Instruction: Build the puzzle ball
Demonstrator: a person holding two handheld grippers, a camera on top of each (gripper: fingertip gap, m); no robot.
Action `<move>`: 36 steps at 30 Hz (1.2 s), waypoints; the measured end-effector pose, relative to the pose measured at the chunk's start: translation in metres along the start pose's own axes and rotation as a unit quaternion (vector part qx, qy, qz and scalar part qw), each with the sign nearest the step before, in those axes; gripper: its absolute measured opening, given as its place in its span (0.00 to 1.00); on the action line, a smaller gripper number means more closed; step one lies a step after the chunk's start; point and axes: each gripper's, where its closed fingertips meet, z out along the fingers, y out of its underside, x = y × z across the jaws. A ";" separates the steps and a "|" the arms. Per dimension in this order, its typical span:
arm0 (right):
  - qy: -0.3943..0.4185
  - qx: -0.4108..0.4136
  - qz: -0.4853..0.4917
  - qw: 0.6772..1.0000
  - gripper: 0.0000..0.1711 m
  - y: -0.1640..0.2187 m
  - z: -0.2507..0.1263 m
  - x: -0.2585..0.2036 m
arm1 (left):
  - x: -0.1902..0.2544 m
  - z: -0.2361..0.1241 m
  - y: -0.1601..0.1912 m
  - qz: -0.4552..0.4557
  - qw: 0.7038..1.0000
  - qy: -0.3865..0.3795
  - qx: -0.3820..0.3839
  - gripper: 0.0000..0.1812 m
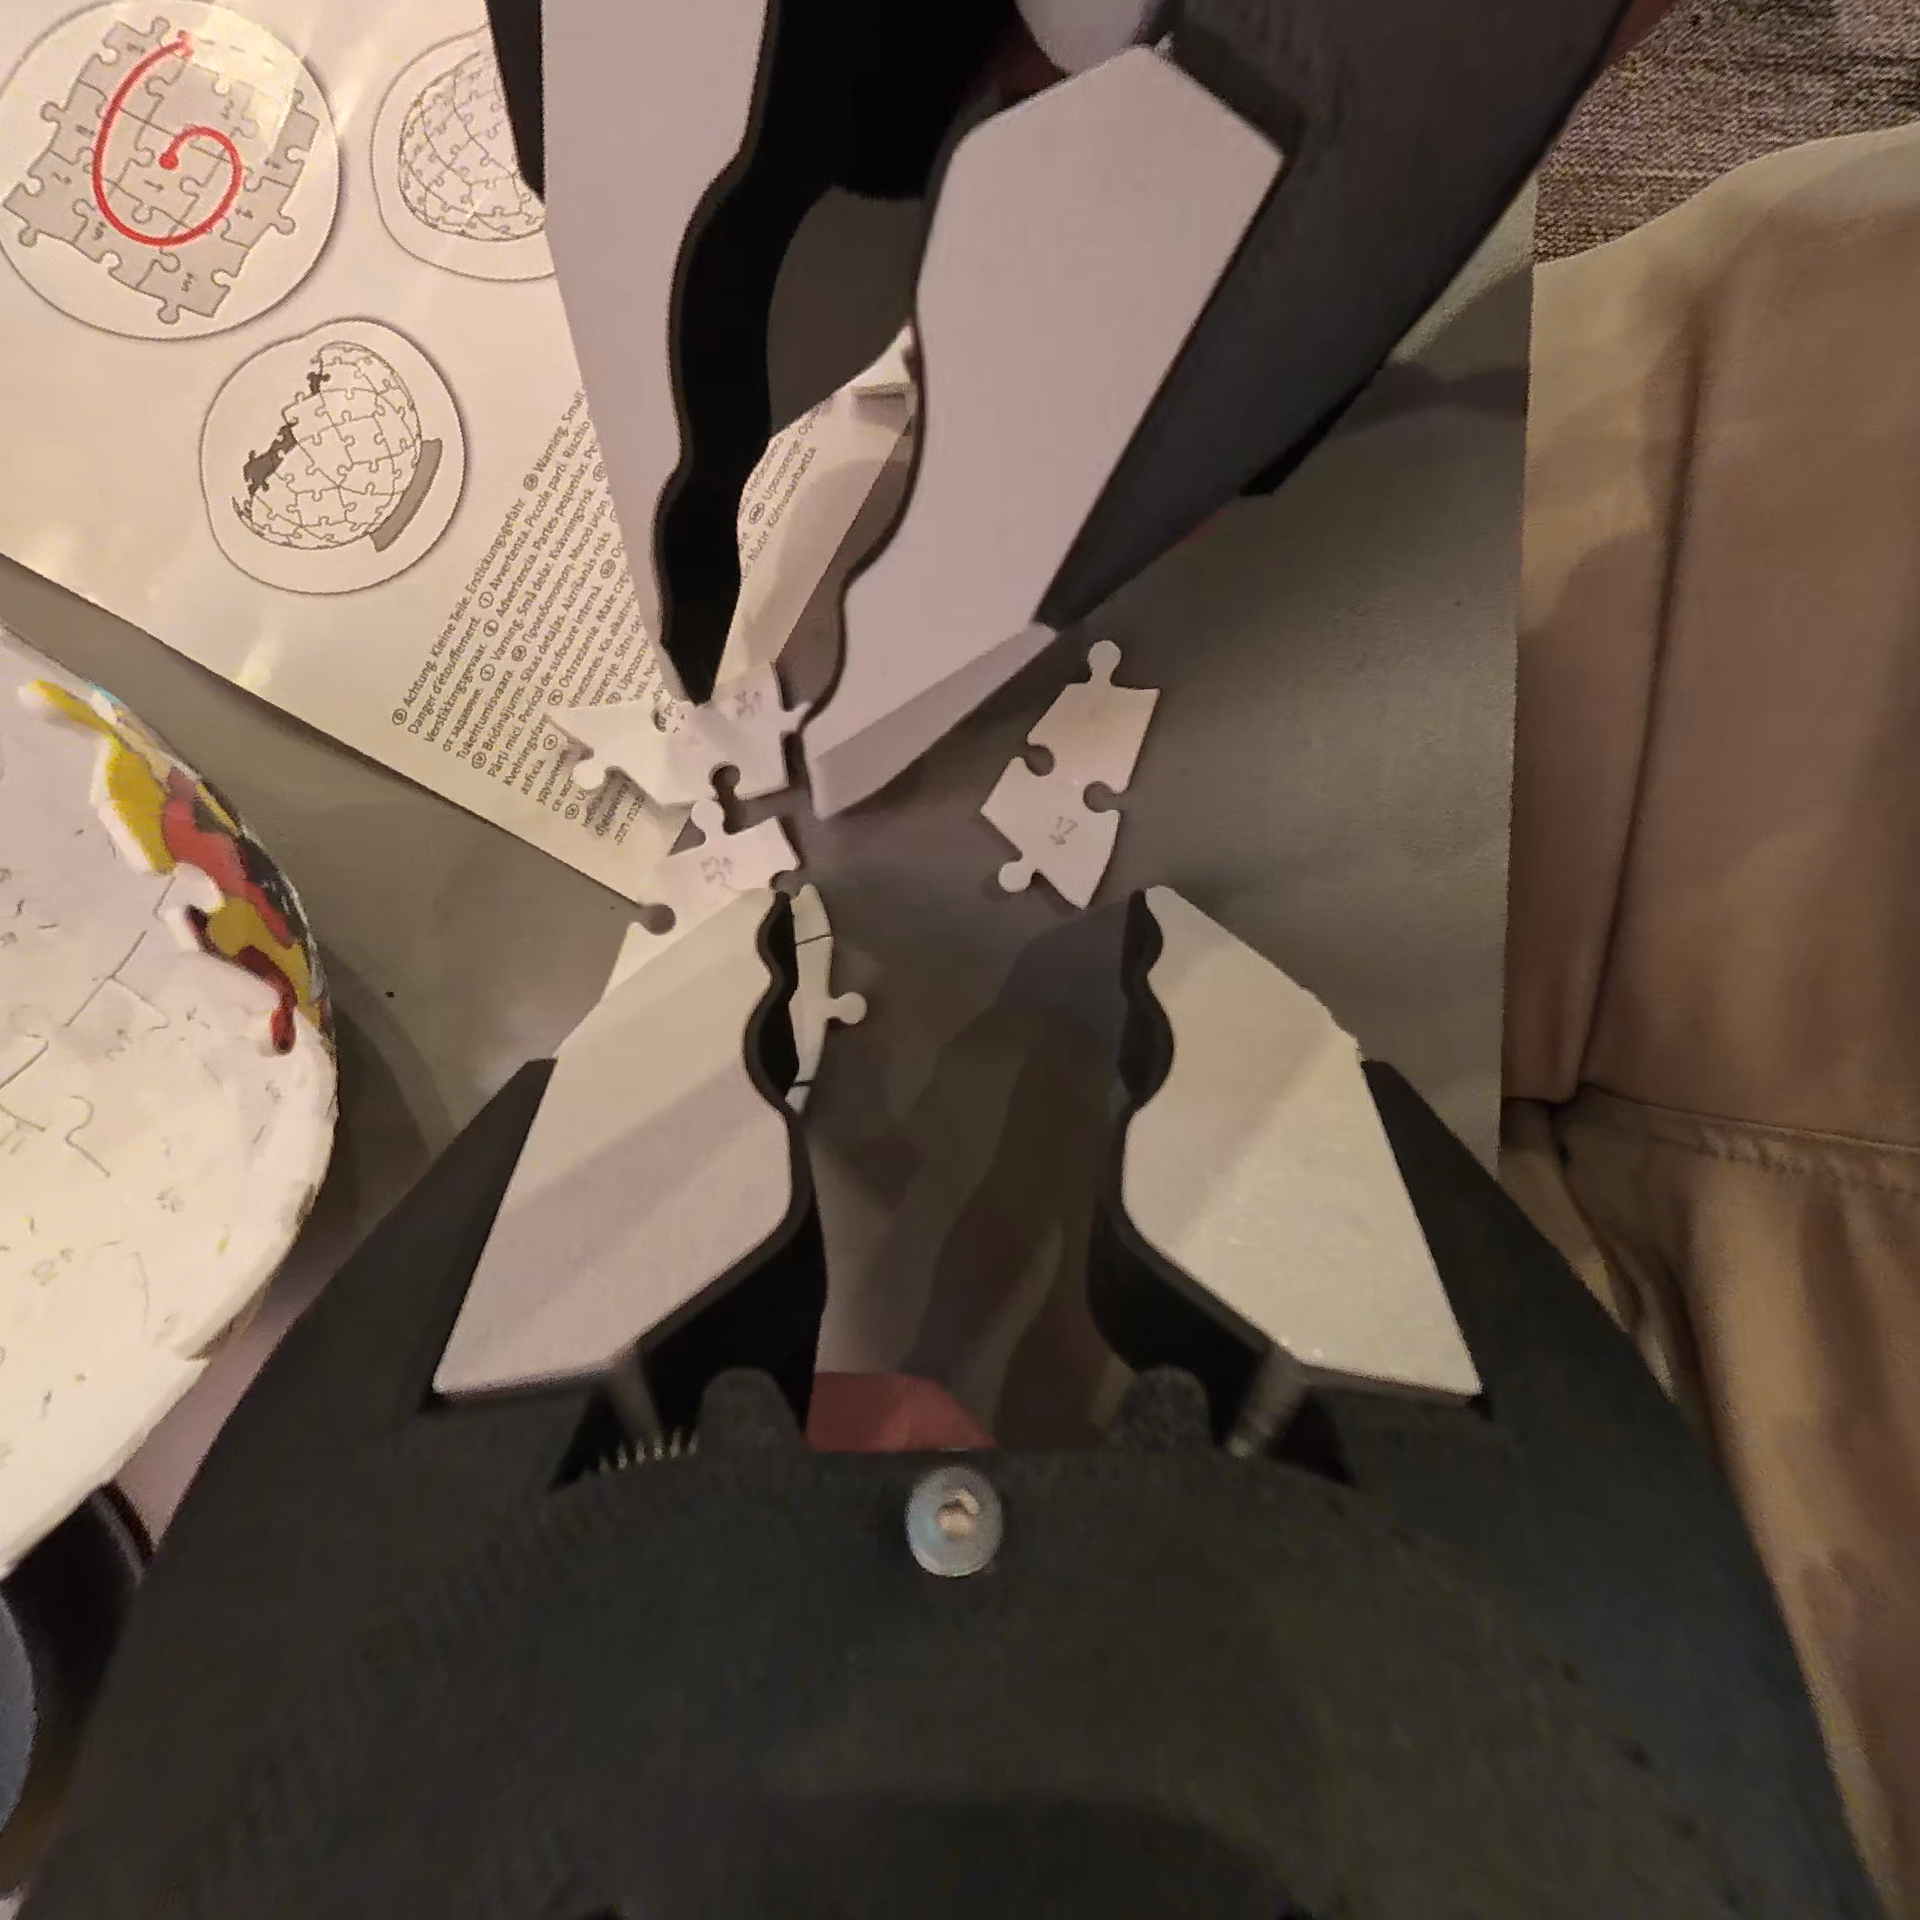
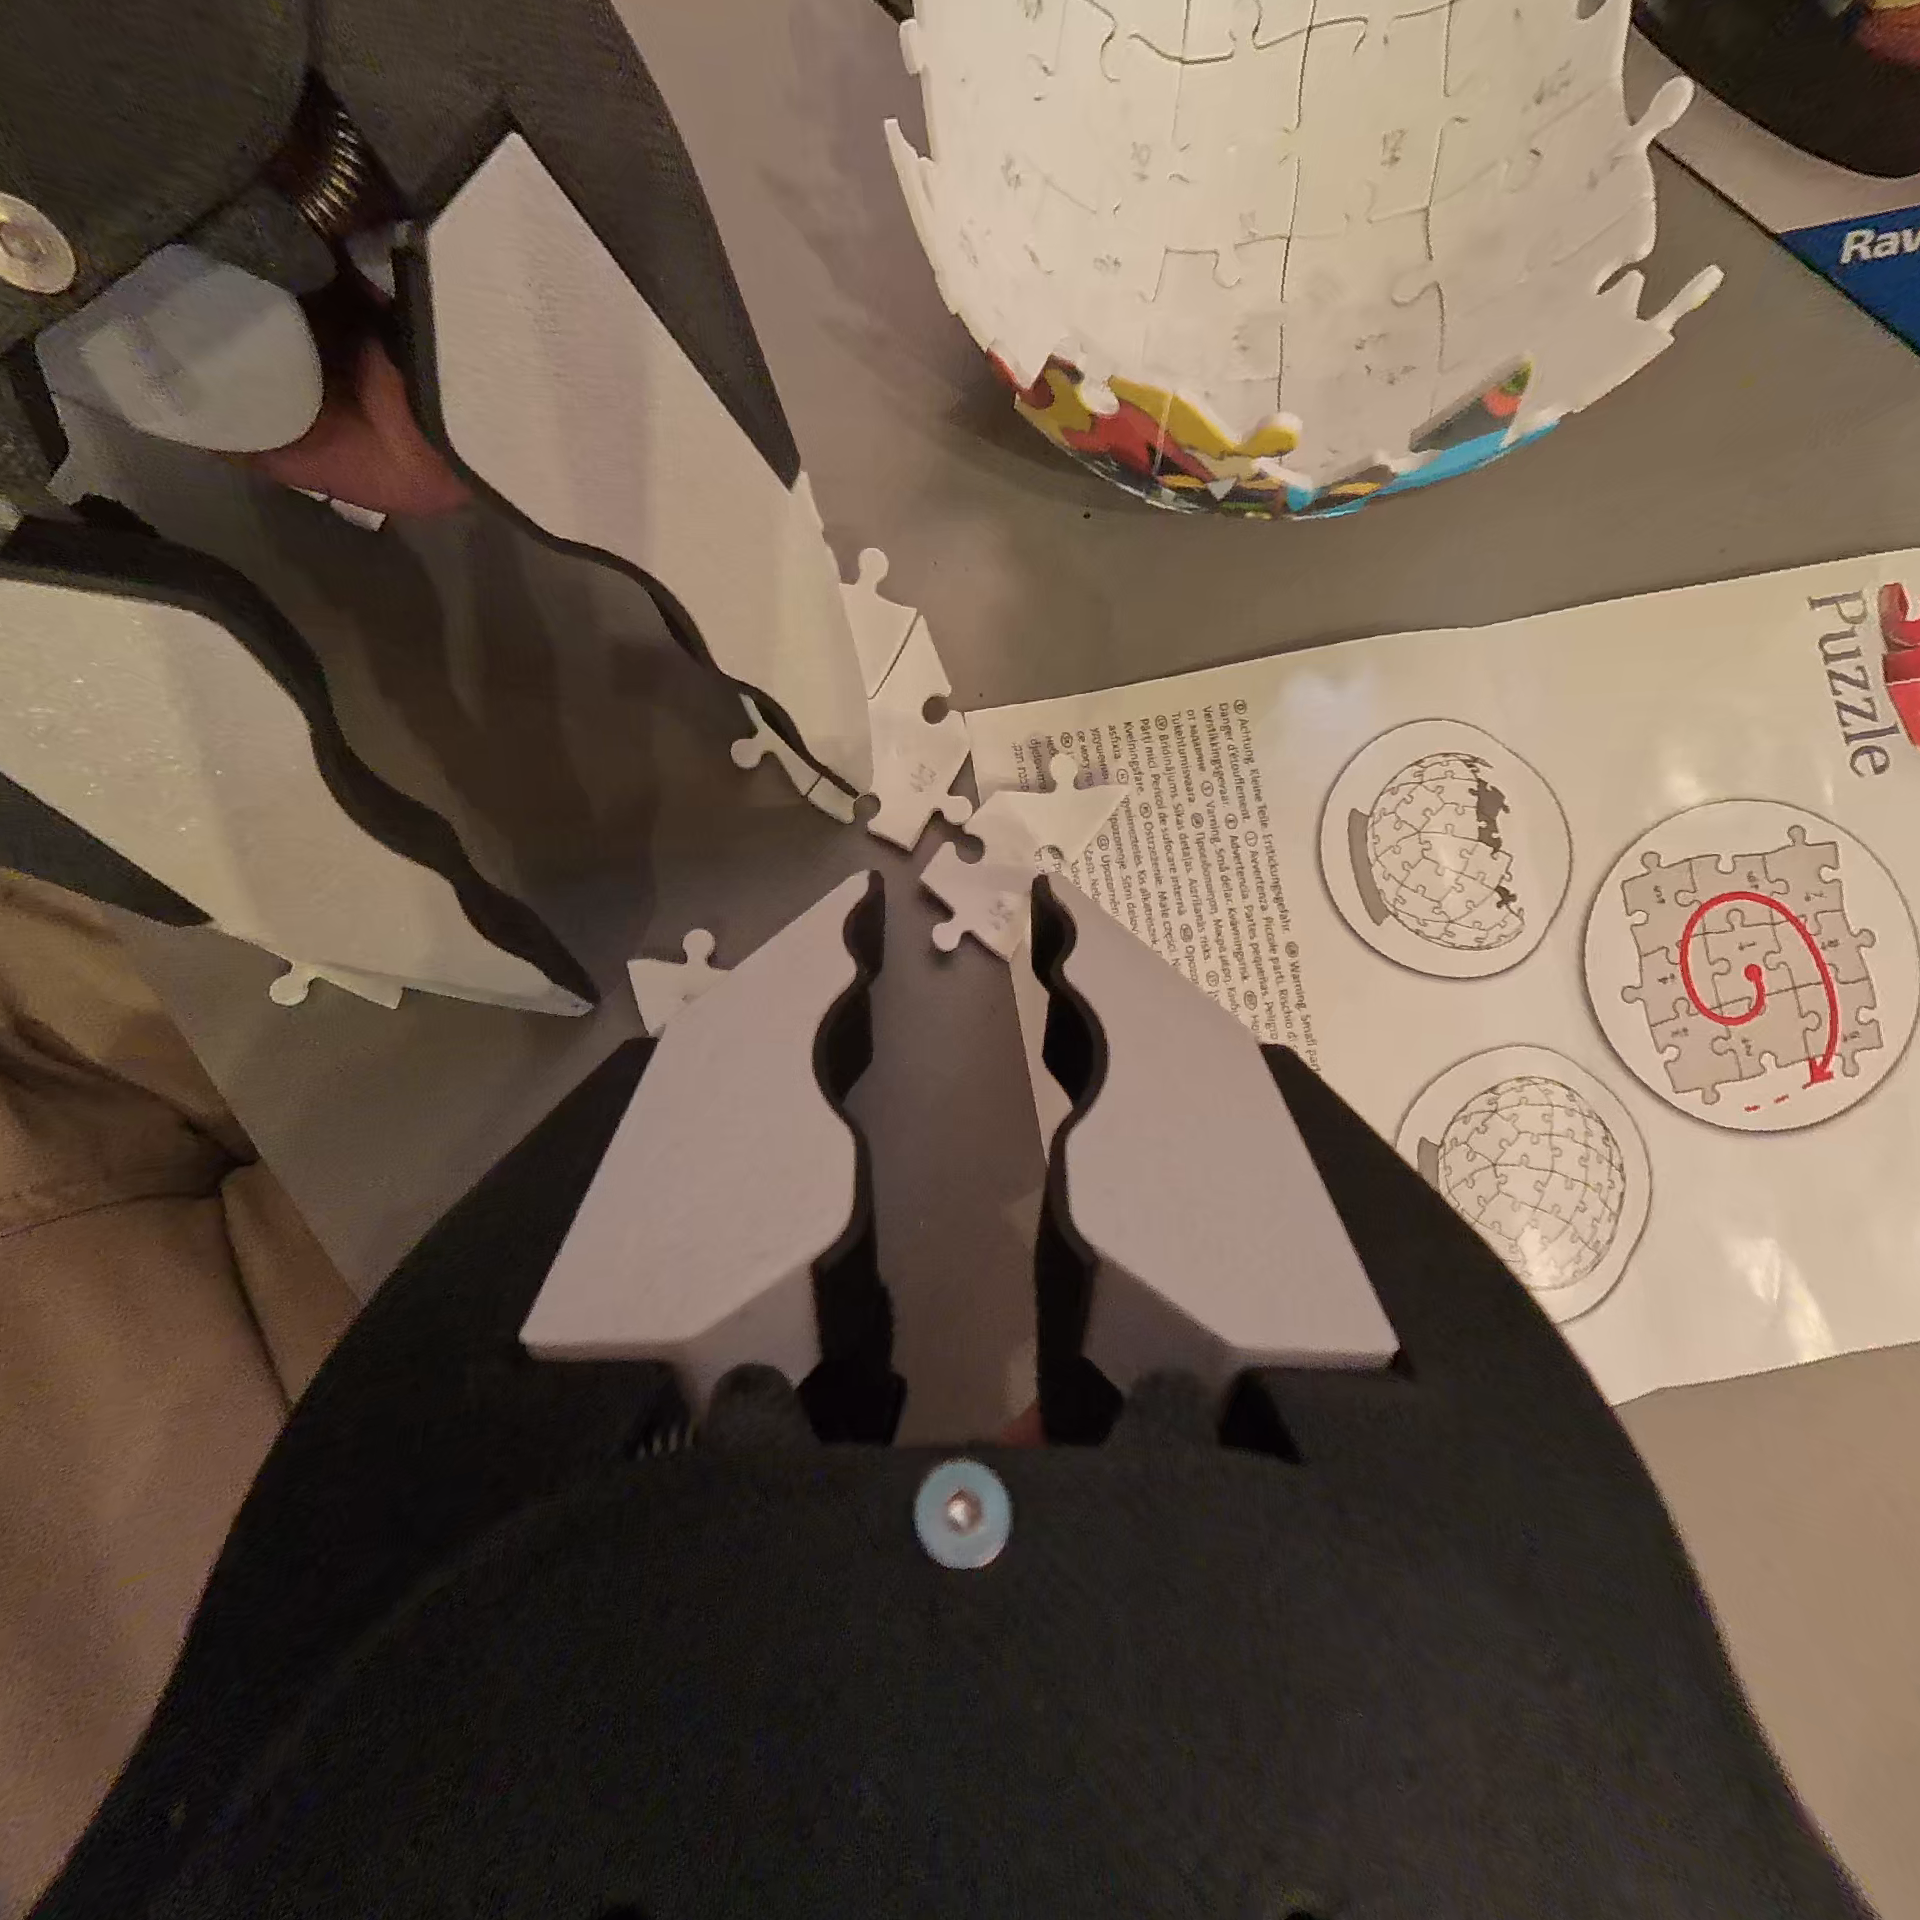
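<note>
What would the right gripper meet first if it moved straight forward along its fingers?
Probably the loose white puzzle pieces lying just past the right gripper, at the instruction sheet's edge. Depth is unclear, so it may pass above them.

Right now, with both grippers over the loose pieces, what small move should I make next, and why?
Probably close the right gripper gently on the white puzzle piece lying between its open fingertips at the corner of the instruction sheet. That piece seems to touch a neighbouring piece, so lift slowly. The left gripper is open too and holds nothing.
</note>
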 end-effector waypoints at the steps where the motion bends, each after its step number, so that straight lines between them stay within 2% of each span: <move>1: 0.002 0.001 -0.001 1.000 0.14 0.000 0.000 0.001 | 0.000 0.000 0.000 0.003 1.000 0.002 -0.001 0.33; 6: 0.001 0.005 -0.005 1.000 0.10 -0.001 0.001 0.002 | 0.001 0.000 -0.001 0.007 1.000 0.007 -0.001 0.32; 10: 0.003 0.006 -0.009 1.000 0.11 -0.002 0.000 0.004 | -0.005 -0.008 -0.001 0.002 1.000 -0.010 0.000 0.33; 15: -0.001 -0.003 -0.017 1.000 0.17 -0.001 0.002 0.007 | -0.011 -0.007 0.004 -0.008 0.999 -0.024 -0.024 0.33; 19: -0.006 -0.002 -0.020 1.000 0.13 -0.001 0.003 0.006 | -0.010 -0.002 0.005 -0.004 0.999 -0.022 -0.025 0.33; 36: -0.030 0.027 0.007 0.999 0.12 -0.010 0.004 0.011 | -0.007 -0.001 0.004 0.007 1.000 -0.015 -0.017 0.32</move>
